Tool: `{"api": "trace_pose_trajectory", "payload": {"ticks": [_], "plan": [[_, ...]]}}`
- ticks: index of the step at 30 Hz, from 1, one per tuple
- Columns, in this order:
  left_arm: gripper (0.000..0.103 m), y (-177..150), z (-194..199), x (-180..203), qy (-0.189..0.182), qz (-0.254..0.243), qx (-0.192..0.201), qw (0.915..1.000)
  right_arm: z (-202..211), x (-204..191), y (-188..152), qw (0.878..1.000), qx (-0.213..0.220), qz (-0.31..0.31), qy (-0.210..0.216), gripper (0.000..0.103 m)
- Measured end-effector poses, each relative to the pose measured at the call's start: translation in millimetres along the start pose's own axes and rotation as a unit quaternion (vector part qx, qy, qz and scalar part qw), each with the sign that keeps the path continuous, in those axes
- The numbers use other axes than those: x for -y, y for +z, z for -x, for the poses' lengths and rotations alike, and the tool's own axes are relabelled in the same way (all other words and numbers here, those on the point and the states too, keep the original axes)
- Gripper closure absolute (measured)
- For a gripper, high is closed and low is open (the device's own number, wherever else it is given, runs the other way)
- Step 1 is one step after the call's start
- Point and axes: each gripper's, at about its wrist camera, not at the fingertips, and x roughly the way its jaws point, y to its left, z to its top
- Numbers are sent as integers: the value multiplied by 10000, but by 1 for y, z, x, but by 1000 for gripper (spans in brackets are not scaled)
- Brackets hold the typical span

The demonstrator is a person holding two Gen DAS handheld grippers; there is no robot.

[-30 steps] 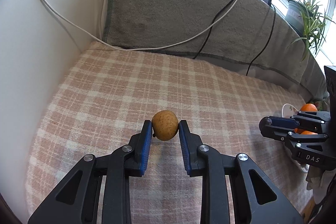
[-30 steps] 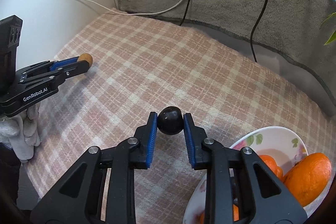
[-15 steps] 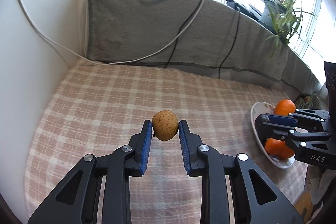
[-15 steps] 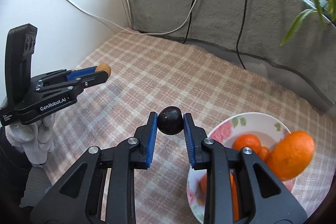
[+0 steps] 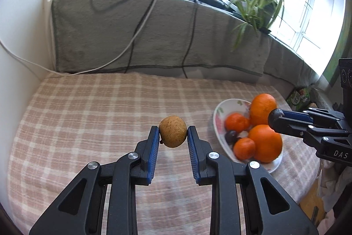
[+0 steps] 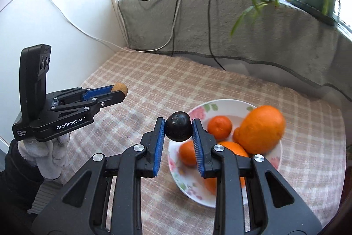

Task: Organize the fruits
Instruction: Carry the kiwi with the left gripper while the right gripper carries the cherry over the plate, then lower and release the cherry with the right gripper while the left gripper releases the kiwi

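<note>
Fruit in both grippers, neither yet delivered. Left gripper (image 5: 173, 132) has its fingers clamped on a speckled tan fruit (image 5: 173, 131), held above the checked cloth on the desk (image 5: 88, 116), left of the floral bowl (image 5: 220, 110). Right gripper (image 6: 178, 130) has its fingers clamped on a dark plum (image 6: 178, 129), poised over the near-left rim of the bowl. Bowl is crowded: large oranges (image 6: 260, 129) stacked over small mandarins (image 6: 219, 126), another dark plum (image 5: 231, 136) low in the heap. Main risk, as I judge it: a plum let go onto that rounded pile finds no flat seat, rolls off and over the rim onto the cloth, maybe off the desk edge. The big upper orange looks perched; a knock from the fingers could shift the stack. Both grips sit at the very fingertips on round, smooth skins, so a tilt or jolt could squirt either fruit loose. Two grippers converging on one bowl could also collide.
</note>
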Motion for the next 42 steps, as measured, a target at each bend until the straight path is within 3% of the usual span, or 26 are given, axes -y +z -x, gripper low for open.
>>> {"api": "trace_pose_trajectory", "payload": {"ticks": [9,21,42], "plan": [[78,3,-9,32,-262,-211,-67,9994,30,39,-23,9987,160,-412,-268,77],[78,9,-34,65,-487,-404,-231,9977,34,81,-52,9950,4,-899,-441,77],[78,14,-47,89,-575,-605,-319,9960,17,93,-63,9933,-168,-1126,-193,76]]}}
